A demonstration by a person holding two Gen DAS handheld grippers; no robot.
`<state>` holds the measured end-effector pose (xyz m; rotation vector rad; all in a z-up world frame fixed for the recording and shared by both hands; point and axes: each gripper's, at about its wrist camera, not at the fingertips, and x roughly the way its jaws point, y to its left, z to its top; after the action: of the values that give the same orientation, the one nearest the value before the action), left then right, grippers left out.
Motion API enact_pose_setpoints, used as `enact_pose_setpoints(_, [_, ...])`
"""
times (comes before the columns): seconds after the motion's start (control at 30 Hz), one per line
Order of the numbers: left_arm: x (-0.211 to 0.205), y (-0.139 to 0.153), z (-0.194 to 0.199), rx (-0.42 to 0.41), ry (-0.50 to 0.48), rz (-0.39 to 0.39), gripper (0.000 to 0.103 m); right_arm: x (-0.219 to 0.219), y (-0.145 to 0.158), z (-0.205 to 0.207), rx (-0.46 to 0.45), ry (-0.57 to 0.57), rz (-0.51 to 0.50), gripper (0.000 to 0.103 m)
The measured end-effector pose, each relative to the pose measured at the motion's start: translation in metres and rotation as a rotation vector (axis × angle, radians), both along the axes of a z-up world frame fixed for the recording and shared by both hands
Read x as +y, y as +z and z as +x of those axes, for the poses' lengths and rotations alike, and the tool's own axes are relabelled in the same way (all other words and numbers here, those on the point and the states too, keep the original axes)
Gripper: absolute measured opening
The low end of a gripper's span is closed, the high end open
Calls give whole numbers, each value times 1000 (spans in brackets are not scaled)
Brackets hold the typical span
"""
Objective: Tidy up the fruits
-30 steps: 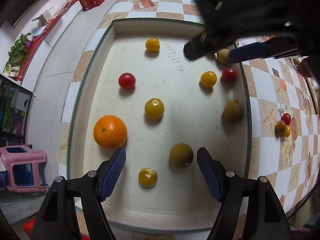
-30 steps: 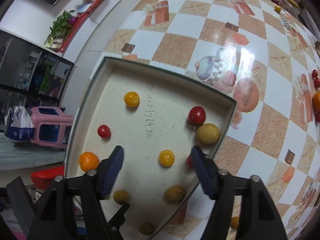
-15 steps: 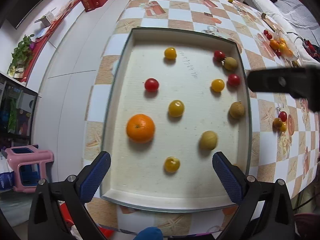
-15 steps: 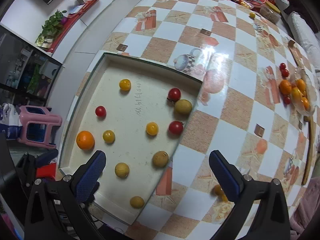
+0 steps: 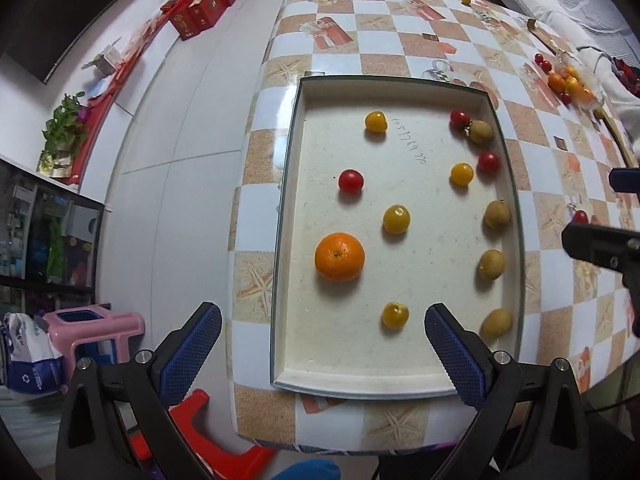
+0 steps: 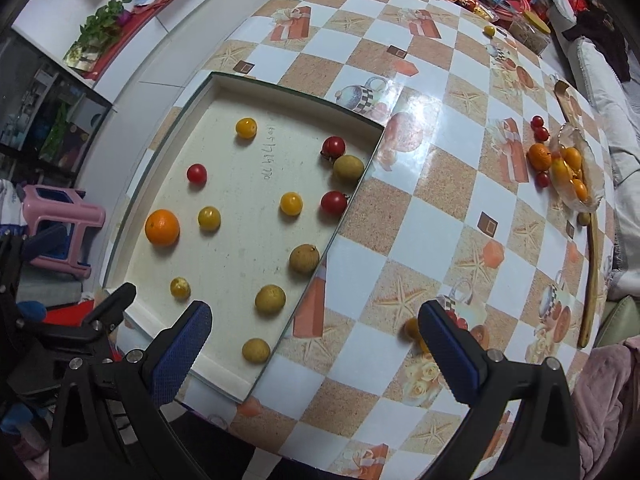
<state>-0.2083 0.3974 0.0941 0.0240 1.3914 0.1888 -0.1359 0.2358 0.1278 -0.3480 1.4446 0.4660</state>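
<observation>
Left wrist view: your left claw (image 5: 322, 346) hangs wide apart and empty over the near end of the tray (image 5: 286, 208); a small yellow fruit (image 5: 395, 315) lies just ahead between the fingers, with the orange (image 5: 339, 257) beyond to the left.

Right wrist view: your right claw (image 6: 316, 340), also spread and empty, straddles the tray's right rim. Loose fruit (image 6: 411, 328) sits on the desk (image 6: 420, 216) beside its right finger, so this hand is nearer, with open room around.

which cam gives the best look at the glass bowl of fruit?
Right wrist. The glass bowl sits fully in frame at the table's far right, its rim clear, with oranges inside and an orange plus red cherry tomatoes beside it. Left wrist shows it only small and distorted at the upper right edge, rim barely readable.
</observation>
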Motion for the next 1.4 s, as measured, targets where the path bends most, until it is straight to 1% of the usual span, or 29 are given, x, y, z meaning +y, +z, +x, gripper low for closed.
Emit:
enact_pose_setpoints(0.13, [1,3,1,9,-6,-5,102,-1,4,-3,0,3,-6,103])
enact_pose_setpoints(0.5, [-4,13,7,-4,-46,-6,102,7,10,-5,-6,37,-22,103])
enact_pose_setpoints(0.73, [-4,14,8,-2,-45,-11,102,11,10,-8,-6,54,-24,103])
enact_pose_setpoints(1.4, [-11,16,7,-6,-53,-11,102,11,12,-9,-8,55,-19,103])
